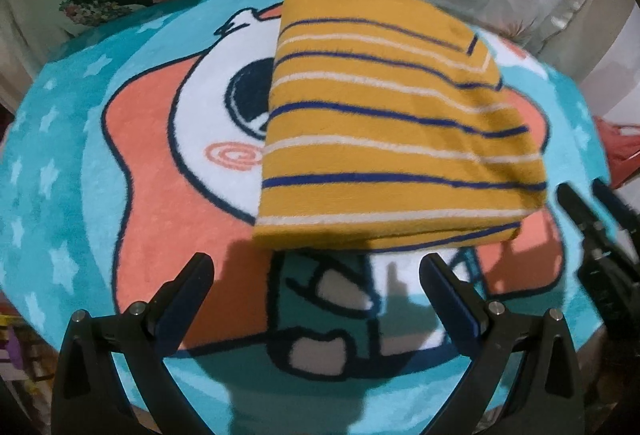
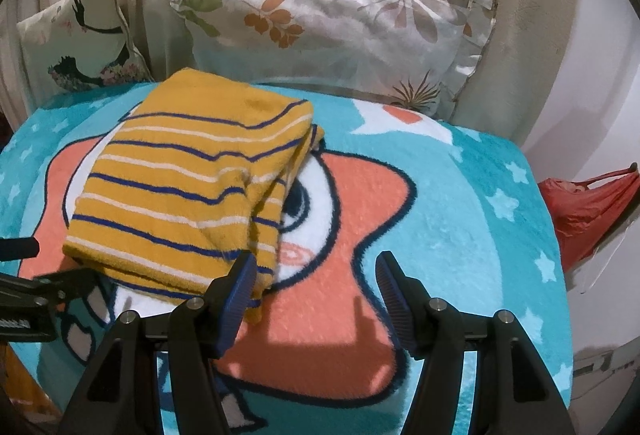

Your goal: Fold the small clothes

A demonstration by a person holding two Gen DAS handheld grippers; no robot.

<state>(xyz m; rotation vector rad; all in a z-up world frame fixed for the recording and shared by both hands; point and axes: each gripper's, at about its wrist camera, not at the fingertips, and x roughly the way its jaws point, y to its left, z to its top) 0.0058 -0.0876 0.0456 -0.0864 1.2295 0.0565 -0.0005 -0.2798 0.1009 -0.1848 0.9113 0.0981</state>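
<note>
A small yellow garment with blue and white stripes [image 1: 384, 123] lies folded into a thick rectangle on a round turquoise cartoon rug [image 1: 80, 163]. It also shows in the right wrist view [image 2: 192, 187], with its layered edges on the right side. My left gripper [image 1: 316, 267] is open and empty, just in front of the garment's near edge. My right gripper [image 2: 316, 267] is open and empty at the garment's near right corner, its left finger [image 2: 236, 291] beside the cloth. The right gripper also appears at the right edge of the left wrist view [image 1: 592, 203].
The rug [image 2: 480, 195] covers a round surface. A floral ruffled pillow [image 2: 340, 31] and a bird-print cushion [image 2: 80, 39] lean against a beige backrest behind it. A red plastic bag [image 2: 588, 203] lies off the right edge.
</note>
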